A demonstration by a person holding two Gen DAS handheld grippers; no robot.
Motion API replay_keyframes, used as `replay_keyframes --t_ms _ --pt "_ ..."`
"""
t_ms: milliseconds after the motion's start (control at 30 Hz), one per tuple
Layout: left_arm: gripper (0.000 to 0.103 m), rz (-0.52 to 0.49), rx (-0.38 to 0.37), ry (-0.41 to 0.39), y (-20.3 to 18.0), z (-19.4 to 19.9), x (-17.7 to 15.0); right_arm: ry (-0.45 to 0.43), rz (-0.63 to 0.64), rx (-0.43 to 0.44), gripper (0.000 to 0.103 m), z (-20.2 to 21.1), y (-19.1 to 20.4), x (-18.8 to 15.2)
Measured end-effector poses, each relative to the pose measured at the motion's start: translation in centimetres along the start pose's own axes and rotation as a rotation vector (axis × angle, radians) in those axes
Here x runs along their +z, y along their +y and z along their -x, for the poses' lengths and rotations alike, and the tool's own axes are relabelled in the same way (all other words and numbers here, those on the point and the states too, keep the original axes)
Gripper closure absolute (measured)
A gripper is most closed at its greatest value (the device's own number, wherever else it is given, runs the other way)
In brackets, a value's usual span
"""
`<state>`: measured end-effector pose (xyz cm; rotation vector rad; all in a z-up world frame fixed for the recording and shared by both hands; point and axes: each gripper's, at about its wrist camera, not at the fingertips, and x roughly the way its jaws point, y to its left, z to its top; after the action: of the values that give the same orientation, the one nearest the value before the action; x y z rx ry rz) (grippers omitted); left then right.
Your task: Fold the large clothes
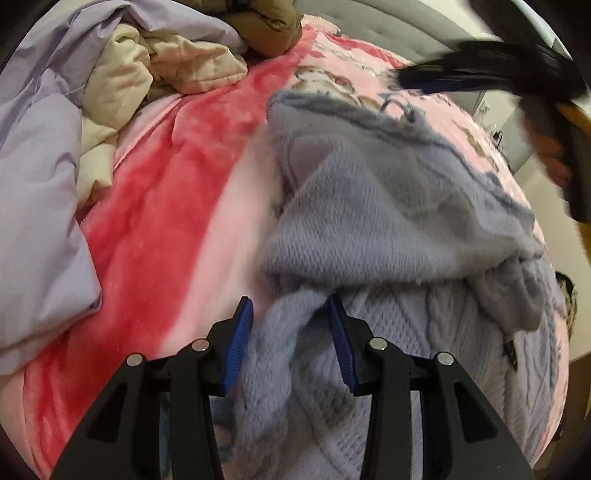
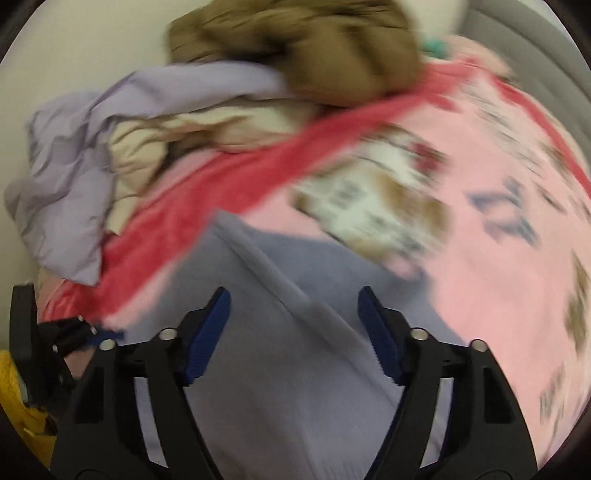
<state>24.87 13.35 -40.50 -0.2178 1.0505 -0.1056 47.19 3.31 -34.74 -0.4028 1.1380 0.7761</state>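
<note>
On the pink blanket (image 1: 173,206) that is covering the bed, near its front edge, the lavender knit sweater (image 1: 388,206) is lying in a loose heap, and you are working on it with both tools. It is looking only partly folded: one part of it is turned over onto the cable-knit body, and a sleeve-like piece is hanging toward you, but the edges are not lining up and the shape is still lumpy. Your left gripper (image 1: 290,317) is pointing down at that hanging piece; its blue pads are standing apart with the knit passing between them, and they are not pressing on it, so it is holding nothing. Your right gripper (image 2: 294,306) is hovering over a flat part of the sweater with its jaws wide apart and nothing clamped; that view is blurred, so I cannot tell you more detail of the cloth there. In the left view this same tool is showing at the blanket's far right side, above the sweater. Toward the far left corner of the bed, a lilac garment (image 1: 40,155), a cream quilted one (image 1: 122,85) and a brown padded one (image 1: 269,26) are lying in a crumpled pile, and they are looking unfolded. So I am judging that most of the work is remaining: you are still needing to finish this sweater and then take the pile.
</note>
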Motion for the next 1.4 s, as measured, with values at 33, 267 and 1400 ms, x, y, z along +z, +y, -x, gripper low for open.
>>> replay_keyframes --t_ms 33,267,1400 --pt "0.062 -0.001 -0.010 -0.010 -0.1 0.1 0.3 0.015 0.023 0.011 0.040 -1.2 0.6 0.9" --pt "0.074 -0.010 -0.014 0.021 -0.5 -0.7 1.0 0.193 0.154 0.110 0.076 -7.0 4.0 5.5" --pt "0.057 0.262 -0.213 0.026 4.2 -0.3 -0.6 0.114 -0.081 0.179 0.091 -5.1 -1.0 4.1"
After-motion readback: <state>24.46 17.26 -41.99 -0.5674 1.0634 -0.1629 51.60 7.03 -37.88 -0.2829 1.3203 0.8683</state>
